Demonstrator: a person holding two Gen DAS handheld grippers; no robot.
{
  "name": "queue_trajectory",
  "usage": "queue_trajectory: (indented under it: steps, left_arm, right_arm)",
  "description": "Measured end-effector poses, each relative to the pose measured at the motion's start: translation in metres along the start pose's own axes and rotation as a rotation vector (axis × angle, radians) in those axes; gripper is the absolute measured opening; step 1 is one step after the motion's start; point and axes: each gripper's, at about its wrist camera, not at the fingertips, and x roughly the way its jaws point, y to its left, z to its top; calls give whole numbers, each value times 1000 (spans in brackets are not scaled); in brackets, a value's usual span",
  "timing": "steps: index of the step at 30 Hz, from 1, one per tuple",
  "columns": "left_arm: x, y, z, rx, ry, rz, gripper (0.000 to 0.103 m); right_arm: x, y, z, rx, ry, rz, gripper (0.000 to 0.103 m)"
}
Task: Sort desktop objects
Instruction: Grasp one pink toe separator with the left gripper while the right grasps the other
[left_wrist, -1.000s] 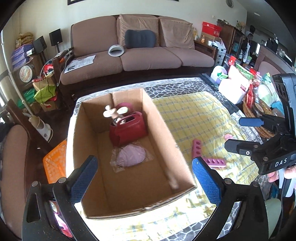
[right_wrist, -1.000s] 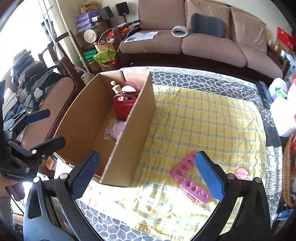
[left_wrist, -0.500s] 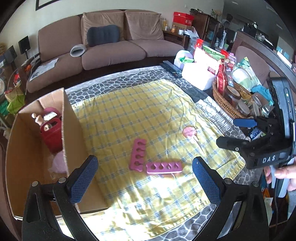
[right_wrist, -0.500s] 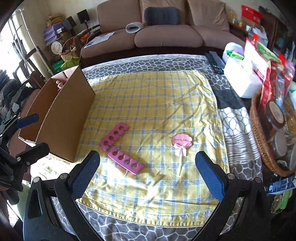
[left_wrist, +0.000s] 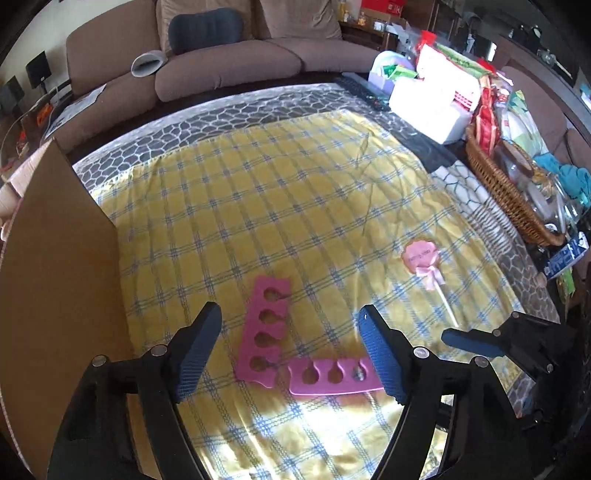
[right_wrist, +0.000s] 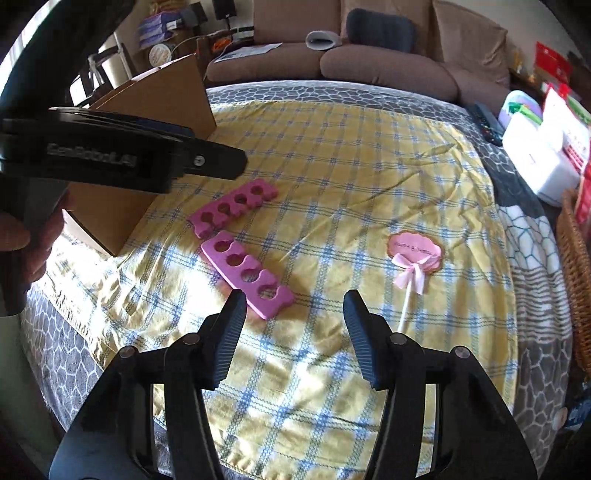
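Both tongs, left (left_wrist: 288, 354) and right (right_wrist: 293, 334), are closing empty above the pink toe separators (left_wrist: 264, 332), positioned for pickup toward the cardboard box (left_wrist: 55, 277) at the counter's left edge.

My left gripper (left_wrist: 290, 356) tilts steeply downward, its jaws closing with nothing pressed between the pads. My right gripper (right_wrist: 293, 334) angles down the same way, jaws narrower and also closing, empty. In the right wrist view, my left hand (right_wrist: 26, 236) wraps the left gripper's handle.
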Motion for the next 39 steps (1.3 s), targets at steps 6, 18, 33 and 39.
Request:
queue_trajectory:
  steps: [6,18,33,39]
  left_arm:
    - [40,5,-3,13,65,6,78]
    - [66,11,-6,31,103,28,60]
    - [40,10,3,22,70,-5,32]
    - [-27,15,20,1,-30,-52,32]
  right_arm:
    - [37,-2,-4,-22,44,80,52]
    - [56,-1,5,-72,57,129,53]
    - [43,7,6,-99,61,106,34]
    - [1,-8,15,5,-21,73,34]
